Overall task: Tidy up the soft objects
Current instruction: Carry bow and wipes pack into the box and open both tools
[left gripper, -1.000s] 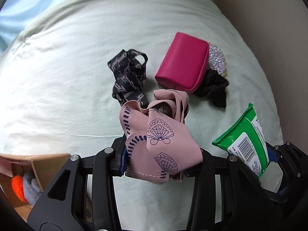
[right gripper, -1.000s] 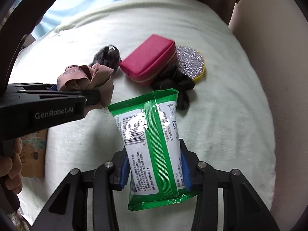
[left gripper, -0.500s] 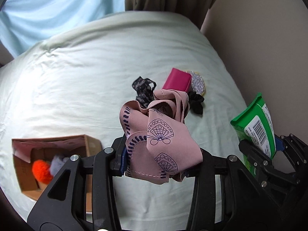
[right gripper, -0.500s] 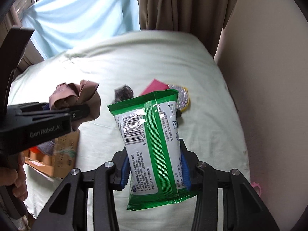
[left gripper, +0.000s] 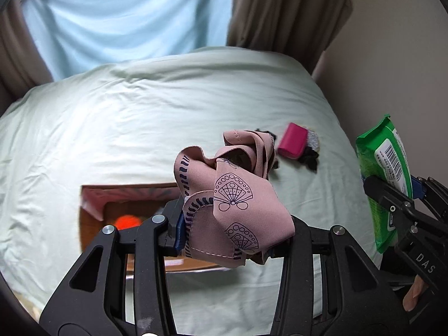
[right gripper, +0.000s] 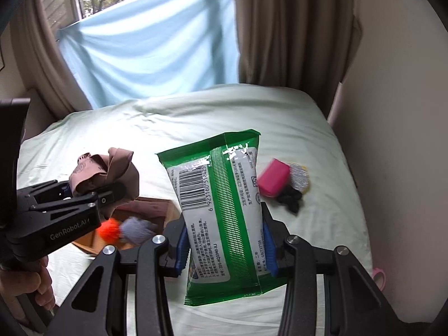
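My left gripper (left gripper: 229,235) is shut on a pink patterned scarf (left gripper: 238,193) and holds it above the open cardboard box (left gripper: 92,218). The scarf also shows in the right wrist view (right gripper: 112,170). My right gripper (right gripper: 224,249) is shut on a green wet-wipe pack (right gripper: 224,204), held above the bed to the right of the box (right gripper: 156,210). The pack shows at the right edge of the left wrist view (left gripper: 386,173). An orange pom-pom (right gripper: 110,229) and a grey one (right gripper: 137,229) lie in the box.
A magenta pouch (right gripper: 273,180), a silver glitter disc (right gripper: 299,177) and a black scrunchie (right gripper: 291,198) lie together on the pale green bed (right gripper: 224,112) near the right wall. A curtain and blue sheet hang behind. A pink object (right gripper: 378,275) sits at the bed's right edge.
Both grippers rose and pulled back from the pile with their loads. The left one now hangs over the box, which has come into view under it.
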{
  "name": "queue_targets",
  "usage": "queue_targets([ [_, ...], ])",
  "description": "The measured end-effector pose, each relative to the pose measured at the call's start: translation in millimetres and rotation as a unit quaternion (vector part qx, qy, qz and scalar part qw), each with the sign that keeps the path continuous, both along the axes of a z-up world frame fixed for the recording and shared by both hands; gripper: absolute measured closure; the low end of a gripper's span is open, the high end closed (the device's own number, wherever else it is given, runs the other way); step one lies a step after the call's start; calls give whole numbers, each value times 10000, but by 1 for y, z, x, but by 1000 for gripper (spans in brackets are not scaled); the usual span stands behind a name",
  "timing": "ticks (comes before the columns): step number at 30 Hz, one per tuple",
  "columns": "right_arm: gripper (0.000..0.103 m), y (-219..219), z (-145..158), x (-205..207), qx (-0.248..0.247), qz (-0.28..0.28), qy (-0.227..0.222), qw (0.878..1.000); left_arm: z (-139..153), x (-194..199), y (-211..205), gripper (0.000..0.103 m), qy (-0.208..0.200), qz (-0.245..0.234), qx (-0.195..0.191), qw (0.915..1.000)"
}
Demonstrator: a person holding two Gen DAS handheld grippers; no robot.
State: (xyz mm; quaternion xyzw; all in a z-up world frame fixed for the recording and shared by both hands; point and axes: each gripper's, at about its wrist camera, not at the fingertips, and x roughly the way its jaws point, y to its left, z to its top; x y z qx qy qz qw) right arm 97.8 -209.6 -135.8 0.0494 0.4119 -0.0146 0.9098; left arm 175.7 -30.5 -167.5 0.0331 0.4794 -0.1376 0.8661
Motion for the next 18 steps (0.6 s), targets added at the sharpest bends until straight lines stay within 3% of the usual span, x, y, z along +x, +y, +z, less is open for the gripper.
queue_targets([
  [9, 63, 100, 3, 22, 218, 442, 159, 9987, -2, 3, 128, 66, 53, 546, 135, 9984],
  [18, 63, 169, -50, 64, 605, 450, 772, 9942, -56, 26, 217, 66, 641, 856, 365, 9936],
])
